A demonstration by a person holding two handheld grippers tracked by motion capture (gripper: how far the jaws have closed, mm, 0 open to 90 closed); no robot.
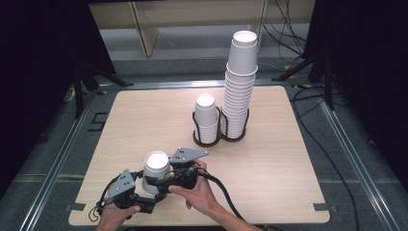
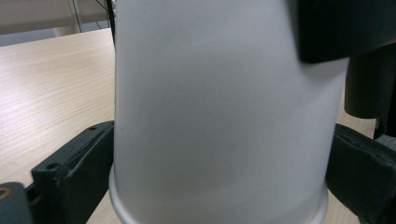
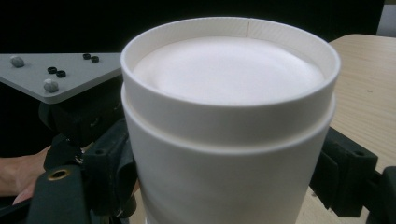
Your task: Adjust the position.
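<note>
Scene: a person at a pale wooden table (image 1: 269, 159) works two hand-held grippers around white paper cups turned upside down.

Cup in hand: two nested cups (image 1: 156, 172) stand bottom-up at the near edge of the table, between the two grippers; the right gripper view shows the upper cup's base ring sitting a step above the shoulder of the cup beneath it.

Left gripper (image 1: 144, 191): it sits low and to the left of the nested cups, its black jaws spread to either side of the lower cup wall near the rolled rim. In the left gripper view the jaws flank the cup closely; whether the pads press on it cannot be told.

Right gripper (image 1: 161, 182): it comes in from the right of the cups, with a jaw on each side of the cup wall below the top cup's base. Whether it is pinching the cup or just bracketing it cannot be told from these views.

Hands: a hand (image 1: 199, 192) wraps the right gripper's body; the other hand (image 1: 115, 216) holds the left gripper at the table's edge.

Beyond the grippers: a black wire holder (image 1: 220, 137) stands well ahead of them, past mid-table, carrying a short stack of cups (image 1: 207, 118) and, just to its right, a tall stack of cups (image 1: 239, 86).
</note>
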